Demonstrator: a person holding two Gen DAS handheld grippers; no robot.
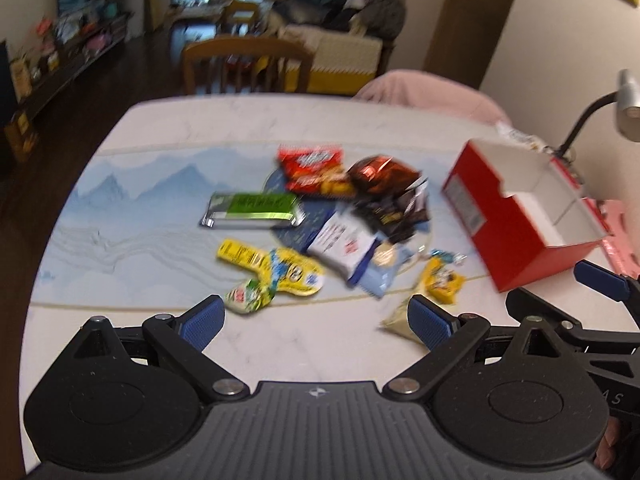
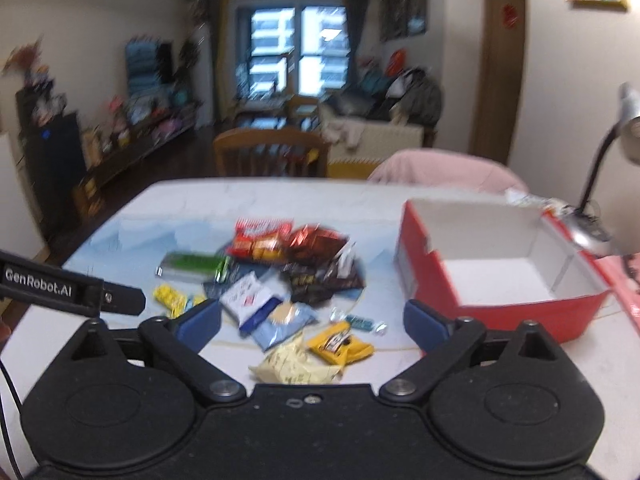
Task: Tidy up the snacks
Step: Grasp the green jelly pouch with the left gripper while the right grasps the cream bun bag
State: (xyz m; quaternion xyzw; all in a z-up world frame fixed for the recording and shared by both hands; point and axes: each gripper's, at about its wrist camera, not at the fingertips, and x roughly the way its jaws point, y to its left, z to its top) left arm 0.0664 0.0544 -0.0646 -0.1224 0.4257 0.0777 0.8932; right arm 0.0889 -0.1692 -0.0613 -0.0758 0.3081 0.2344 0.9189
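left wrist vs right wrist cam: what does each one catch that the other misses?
Left wrist only: the left tongs, open with nothing between the pads, and the long yellow packet shown whole.
Right wrist only: the right tongs, open and empty, the pale yellow packet nearly whole, and the white floor of the red box, which holds no snacks.
Both: the snack pile with the green bar, the red chip bag, the red box, the desk lamp, the wooden chair.
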